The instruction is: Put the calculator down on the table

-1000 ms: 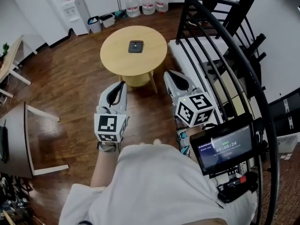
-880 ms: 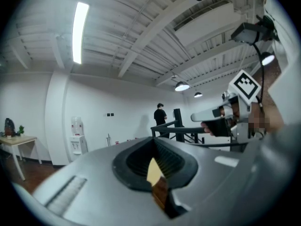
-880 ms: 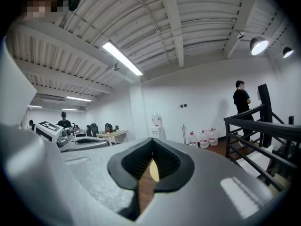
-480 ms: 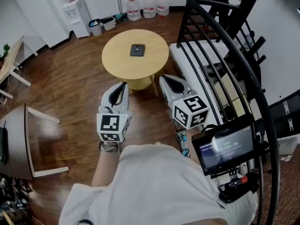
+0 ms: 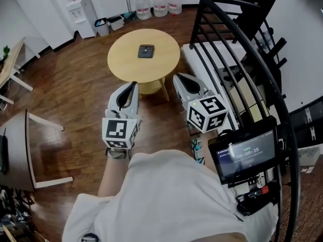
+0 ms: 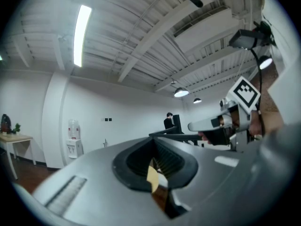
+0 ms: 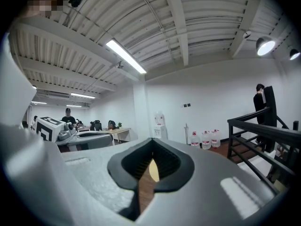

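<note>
Calculator (image 5: 146,51) on round table (image 5: 123,60), wood floor (image 5: 75,89)

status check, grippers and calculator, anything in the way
Left gripper shut, empty; right gripper shut, empty. Calculator lies flat on round table, both grippers short of it. Black railing close on the right.

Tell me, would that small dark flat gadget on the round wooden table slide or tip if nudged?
The small dark flat calculator lies low on the round wooden table, so it probably slides rather than tips. It looks rigid and likely light, being thin and small against the table.
</note>
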Demonstrator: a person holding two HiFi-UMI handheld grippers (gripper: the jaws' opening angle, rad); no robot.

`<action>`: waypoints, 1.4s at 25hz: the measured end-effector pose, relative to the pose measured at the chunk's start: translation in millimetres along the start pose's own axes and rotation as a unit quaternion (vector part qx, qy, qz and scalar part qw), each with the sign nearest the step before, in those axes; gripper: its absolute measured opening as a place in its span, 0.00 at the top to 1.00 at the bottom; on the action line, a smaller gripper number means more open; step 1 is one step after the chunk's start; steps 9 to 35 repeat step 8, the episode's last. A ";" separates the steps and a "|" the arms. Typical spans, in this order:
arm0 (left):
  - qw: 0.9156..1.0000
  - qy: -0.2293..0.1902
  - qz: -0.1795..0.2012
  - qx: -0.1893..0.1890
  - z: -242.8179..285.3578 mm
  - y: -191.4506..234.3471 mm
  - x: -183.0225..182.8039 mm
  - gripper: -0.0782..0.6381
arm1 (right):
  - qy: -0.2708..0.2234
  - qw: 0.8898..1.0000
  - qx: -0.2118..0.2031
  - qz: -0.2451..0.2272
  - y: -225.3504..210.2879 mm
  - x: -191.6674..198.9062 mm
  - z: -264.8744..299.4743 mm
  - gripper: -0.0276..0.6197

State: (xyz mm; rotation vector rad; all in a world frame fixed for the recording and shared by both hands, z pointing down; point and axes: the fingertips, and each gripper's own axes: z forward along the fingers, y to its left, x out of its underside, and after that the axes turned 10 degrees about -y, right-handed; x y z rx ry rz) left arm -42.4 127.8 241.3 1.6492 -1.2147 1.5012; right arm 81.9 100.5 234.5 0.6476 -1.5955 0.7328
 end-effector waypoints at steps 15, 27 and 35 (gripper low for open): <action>1.000 0.007 0.012 0.011 20.3 -10.8 -3.1 0.88 | -0.010 1.000 -0.008 0.000 -17.2 -11.8 6.1 0.95; 1.000 0.007 0.012 0.011 20.3 -10.8 -3.1 0.88 | -0.010 1.000 -0.008 0.000 -17.2 -11.8 6.1 0.95; 1.000 0.007 0.012 0.011 20.3 -10.8 -3.1 0.88 | -0.010 1.000 -0.008 0.000 -17.2 -11.8 6.1 0.95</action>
